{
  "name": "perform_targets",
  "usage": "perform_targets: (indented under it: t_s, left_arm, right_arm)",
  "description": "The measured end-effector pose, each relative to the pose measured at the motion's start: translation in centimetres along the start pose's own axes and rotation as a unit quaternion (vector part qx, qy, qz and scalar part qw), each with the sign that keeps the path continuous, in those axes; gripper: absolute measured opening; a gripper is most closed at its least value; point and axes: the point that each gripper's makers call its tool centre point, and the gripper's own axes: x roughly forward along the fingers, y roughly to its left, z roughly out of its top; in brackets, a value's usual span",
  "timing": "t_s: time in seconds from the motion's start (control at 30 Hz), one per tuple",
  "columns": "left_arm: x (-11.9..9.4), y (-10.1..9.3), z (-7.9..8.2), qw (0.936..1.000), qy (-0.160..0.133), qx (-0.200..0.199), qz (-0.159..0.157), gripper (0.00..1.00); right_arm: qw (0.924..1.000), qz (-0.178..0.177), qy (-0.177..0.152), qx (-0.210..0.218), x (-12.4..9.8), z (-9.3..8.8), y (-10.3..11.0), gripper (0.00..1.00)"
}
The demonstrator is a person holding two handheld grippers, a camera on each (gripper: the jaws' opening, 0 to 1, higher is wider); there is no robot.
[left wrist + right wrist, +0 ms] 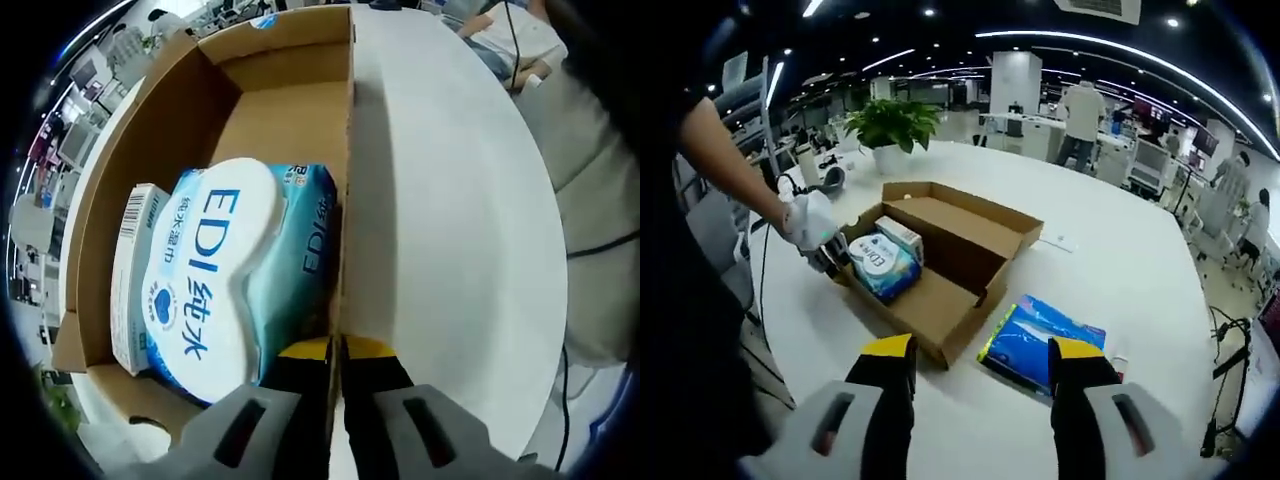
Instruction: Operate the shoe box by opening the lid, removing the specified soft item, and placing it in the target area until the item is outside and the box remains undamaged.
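One shoe box [945, 262], lid open, on the white table [1140, 270]. Inside it: one pack of wet wipes [235, 270] and one small white carton [130, 275], at nine o'clock of the pack in the left gripper view. One blue packet [1040, 342] lies on the table, outside the box at four o'clock in the right gripper view. Your left gripper [335, 352] has its jaws pressed together on the box's side wall, beside the wipes. Your right gripper [982, 362] hangs over the table, jaws spread, holding nothing. Your gloved hand [810, 222] sits at the box's nine-o'clock end.
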Motion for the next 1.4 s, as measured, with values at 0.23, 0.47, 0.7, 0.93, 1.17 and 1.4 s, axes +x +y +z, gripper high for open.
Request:
perform_targets:
  t_s: [0.23,0.47,0.7,0.93,1.17,1.4]
  left_arm:
    - [0.0,0.1,0.0,1.0,0.0,-0.004,0.001,0.01]
    - [-0.1,0.0,0.0,1.0,0.001,-0.004,0.0,0.01]
    - [0.0,0.0,0.0,1.0,0.0,-0.003,0.002,0.01]
    - [0.0,0.0,0.1,1.0,0.0,-0.002,0.001,0.01]
    - [-0.1,0.0,0.1,1.0,0.0,-0.003,0.002,0.01]
    - [-0.1,0.0,0.0,1.0,0.0,-0.002,0.001,0.01]
  right_arm:
    - [0.9965,0.049,0.018,-0.065,0.9,1.7,2.0,0.52]
    - [0.9891,0.093,0.039,-0.108,1.9,2.5,4.1,0.51]
    - [0.9818,0.122,0.05,-0.137,3.0,3.5,5.2,0.48]
    - [0.978,0.133,0.054,-0.152,3.5,4.3,5.6,0.49]
    - [0.964,0.103,0.117,-0.216,4.9,3.1,4.0,0.44]
    - [0.9579,0.13,0.126,-0.223,6.5,3.4,5.3,0.41]
